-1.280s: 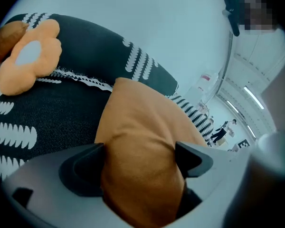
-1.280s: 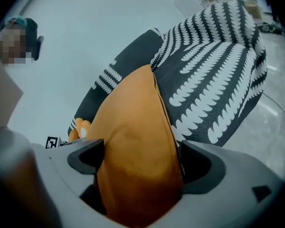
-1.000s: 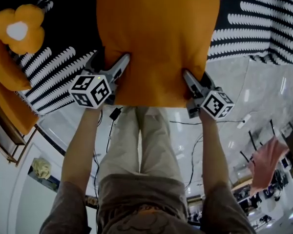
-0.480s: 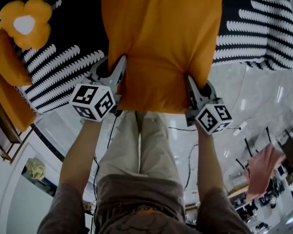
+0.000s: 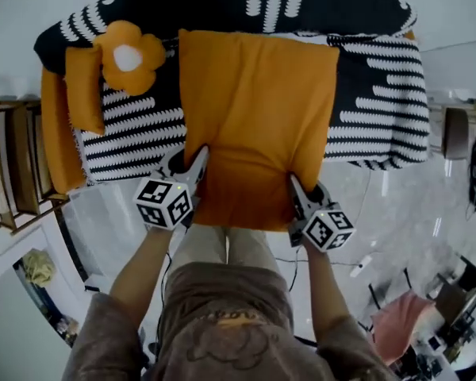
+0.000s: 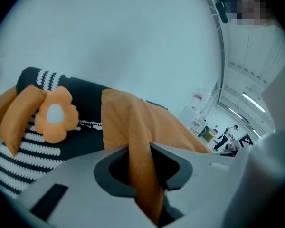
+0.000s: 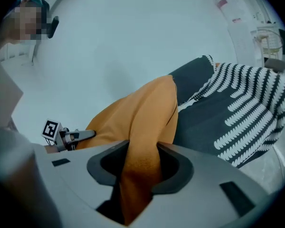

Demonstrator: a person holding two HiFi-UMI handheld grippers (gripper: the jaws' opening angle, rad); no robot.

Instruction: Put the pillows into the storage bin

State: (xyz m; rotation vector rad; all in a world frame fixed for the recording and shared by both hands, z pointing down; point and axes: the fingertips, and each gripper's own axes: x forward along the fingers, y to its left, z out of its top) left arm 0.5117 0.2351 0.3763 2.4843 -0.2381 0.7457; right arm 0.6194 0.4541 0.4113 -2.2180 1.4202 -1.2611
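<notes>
Below, a striped sofa point(image 5: 365, 101) stands on glossy floor point(image 5: 397, 205). The left gripper point(image 5: 192, 161) and right gripper point(image 5: 295, 189), jaws just closed in, pinch the orange pillow point(image 5: 258, 109). Only the head view shows wooden shelving point(image 5: 12, 165).

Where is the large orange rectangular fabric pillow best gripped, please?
By its near edge, one claw at each corner, coming from the person's side. The large orange pillow is wide and limp, so two spread pinches should keep it flat; the left claw and right claw have just closed on it this way.

The left gripper point(image 5: 195, 163) and right gripper point(image 5: 296, 187) have just closed their jaws on the orange pillow point(image 5: 258, 109) — its near edge — and risen, lifting it, seemingly clear of the striped bed point(image 5: 381, 109).
</notes>
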